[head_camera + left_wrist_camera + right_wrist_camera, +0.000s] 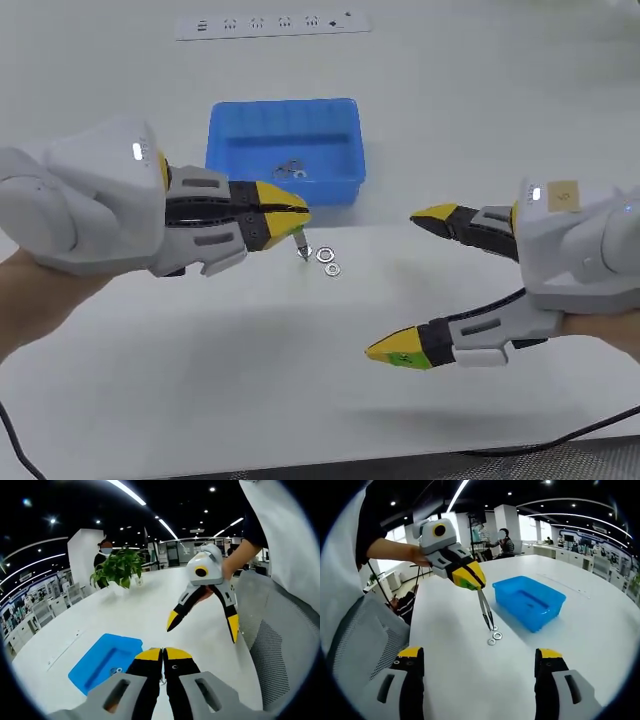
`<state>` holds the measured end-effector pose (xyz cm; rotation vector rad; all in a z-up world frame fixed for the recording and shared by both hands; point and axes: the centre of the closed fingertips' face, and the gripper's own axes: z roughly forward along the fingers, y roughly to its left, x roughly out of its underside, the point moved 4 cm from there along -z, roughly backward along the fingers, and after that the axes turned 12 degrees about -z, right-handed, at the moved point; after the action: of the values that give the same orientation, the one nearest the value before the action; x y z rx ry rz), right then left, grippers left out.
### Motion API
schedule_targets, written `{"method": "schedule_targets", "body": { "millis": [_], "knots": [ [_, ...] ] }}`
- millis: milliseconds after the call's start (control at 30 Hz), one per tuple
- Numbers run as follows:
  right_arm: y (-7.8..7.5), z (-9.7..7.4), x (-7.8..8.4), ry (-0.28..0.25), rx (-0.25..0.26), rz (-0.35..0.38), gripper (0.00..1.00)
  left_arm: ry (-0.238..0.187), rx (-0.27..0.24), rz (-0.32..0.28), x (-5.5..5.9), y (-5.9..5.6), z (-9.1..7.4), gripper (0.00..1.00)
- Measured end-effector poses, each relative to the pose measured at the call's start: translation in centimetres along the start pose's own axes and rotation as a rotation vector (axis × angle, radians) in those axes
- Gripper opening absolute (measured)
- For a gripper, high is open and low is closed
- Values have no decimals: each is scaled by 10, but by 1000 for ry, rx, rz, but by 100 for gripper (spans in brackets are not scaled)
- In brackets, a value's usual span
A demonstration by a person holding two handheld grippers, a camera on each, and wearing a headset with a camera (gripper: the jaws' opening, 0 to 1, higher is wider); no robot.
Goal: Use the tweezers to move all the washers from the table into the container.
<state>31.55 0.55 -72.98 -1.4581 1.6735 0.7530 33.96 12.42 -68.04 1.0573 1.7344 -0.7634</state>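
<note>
Washers: three loose washers (494,635) lie close together on the table (200,380), towards its middle and well clear of its near edge, just in front of the container's near wall. A few more washers (290,170) already lie inside the container.
Tweezers: the tweezers (485,608) point down from the left gripper, with their tips at the washer nearest the container. Whether they touch it or have pinched it cannot be told.
Container: the blue container (285,148) is open-topped and sits beyond the washers, towards the far edge of the table.
Step in hand: picking up one of the remaining washers; the task looks partly done.
Next move: it calls for the tips to straddle the washer's rim, a firm squeeze, a clean lift, then a short carry over the near wall before letting go.
Left gripper: the left gripper (292,212) reaches in from the left side, tilted down, its jaws closed tight on the tweezers' upper end.
Right gripper: the right gripper (412,283) hovers off to the right of the washers, aimed at them, its jaws spread wide and holding nothing.
</note>
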Motion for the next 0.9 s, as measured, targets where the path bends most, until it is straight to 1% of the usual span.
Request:
{"method": "schedule_targets", "body": {
  "millis": [167,267,367,400,500,600,667,767,867,900],
  "knots": [
    [2,3,-2,-1,-12,3,92,-2,4,-4,0,0,0,4],
    [2,4,-2,-3,-16,2,91,-2,3,-32,-1,2,1,4],
    [1,7,-5,-7,-26,-3,90,13,-3,-19,-2,5,2,4],
    [0,9,-6,-6,-34,-8,90,21,12,-13,-2,4,3,4],
    [-2,14,-12,-18,-51,-19,89,22,26,-23,-3,5,5,4],
    [-5,22,-18,-21,-66,-43,85,31,31,-39,-4,9,6,4],
    [-8,27,-22,-33,-75,-47,84,40,41,-39,-4,8,6,4],
    [-12,34,-25,-31,-86,-66,80,51,45,-41,-4,9,6,4],
    [-17,41,-28,-37,-99,-80,75,55,44,-47,-3,9,5,4],
    [-18,44,-30,-42,-117,-90,71,55,44,-48,-3,9,5,4]
  ]
}}
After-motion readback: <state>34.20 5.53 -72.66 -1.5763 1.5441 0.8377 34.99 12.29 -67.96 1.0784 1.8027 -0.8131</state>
